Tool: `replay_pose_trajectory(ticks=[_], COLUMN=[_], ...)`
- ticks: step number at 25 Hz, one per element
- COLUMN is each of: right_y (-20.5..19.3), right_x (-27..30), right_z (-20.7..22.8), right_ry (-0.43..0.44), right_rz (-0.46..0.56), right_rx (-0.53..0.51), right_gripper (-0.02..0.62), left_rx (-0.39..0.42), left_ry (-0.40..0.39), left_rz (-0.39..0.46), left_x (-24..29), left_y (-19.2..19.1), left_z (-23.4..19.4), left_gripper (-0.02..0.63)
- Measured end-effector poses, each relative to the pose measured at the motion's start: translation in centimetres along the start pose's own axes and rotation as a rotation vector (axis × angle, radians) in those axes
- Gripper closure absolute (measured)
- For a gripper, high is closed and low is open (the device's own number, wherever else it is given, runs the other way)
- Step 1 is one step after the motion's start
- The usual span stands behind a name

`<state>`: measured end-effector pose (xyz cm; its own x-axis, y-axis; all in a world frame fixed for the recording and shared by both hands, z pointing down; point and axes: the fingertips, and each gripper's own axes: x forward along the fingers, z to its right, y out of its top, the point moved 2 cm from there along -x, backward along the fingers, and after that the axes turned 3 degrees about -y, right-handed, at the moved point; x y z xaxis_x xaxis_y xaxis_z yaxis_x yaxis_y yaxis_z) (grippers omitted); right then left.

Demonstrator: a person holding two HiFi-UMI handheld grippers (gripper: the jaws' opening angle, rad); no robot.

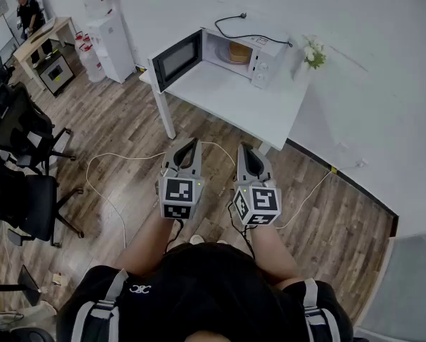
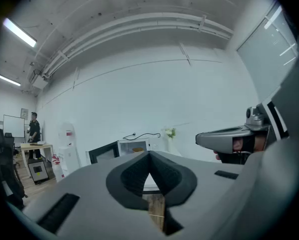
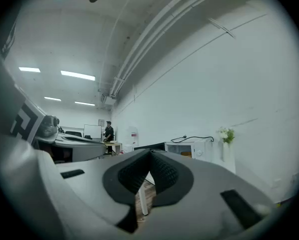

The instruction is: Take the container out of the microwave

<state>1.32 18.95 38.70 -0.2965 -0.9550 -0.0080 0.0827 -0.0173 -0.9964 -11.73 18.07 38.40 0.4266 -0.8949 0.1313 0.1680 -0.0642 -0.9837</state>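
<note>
Near the table's (image 1: 234, 102) far edge, the container (image 1: 239, 51) sits inside the open microwave (image 1: 265, 63). Well short of it hang the left gripper (image 1: 190, 145) and right gripper (image 1: 248, 152), jaws closed, empty — reaching in unopened could shove it backward.

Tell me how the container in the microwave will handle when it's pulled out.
The container looks low and wide, so it will probably slide out of the microwave without tipping. It holds a firm rounded outline, so likely stiff, not floppy. Weight and slipperiness can't be told from here.

An office: swivel chairs (image 1: 17, 123); whiteboard (image 2: 13, 126); desk (image 1: 45, 40); water dispenser (image 1: 112, 45).
</note>
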Motion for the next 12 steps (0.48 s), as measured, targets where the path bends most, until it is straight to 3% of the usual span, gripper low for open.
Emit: replay_pose_trajectory(ticks=[12], right_y=[0.0], right_x=[0.1], right_z=[-1.6], right_ry=[0.010], right_rz=[0.003], right_rx=[0.005], right_gripper=[0.592], left_rx=[-0.045], left_ry=[0.027], left_rz=[0.037], left_x=[-1.2], left_y=[-0.4], left_z=[-1.6], left_gripper=[0.593])
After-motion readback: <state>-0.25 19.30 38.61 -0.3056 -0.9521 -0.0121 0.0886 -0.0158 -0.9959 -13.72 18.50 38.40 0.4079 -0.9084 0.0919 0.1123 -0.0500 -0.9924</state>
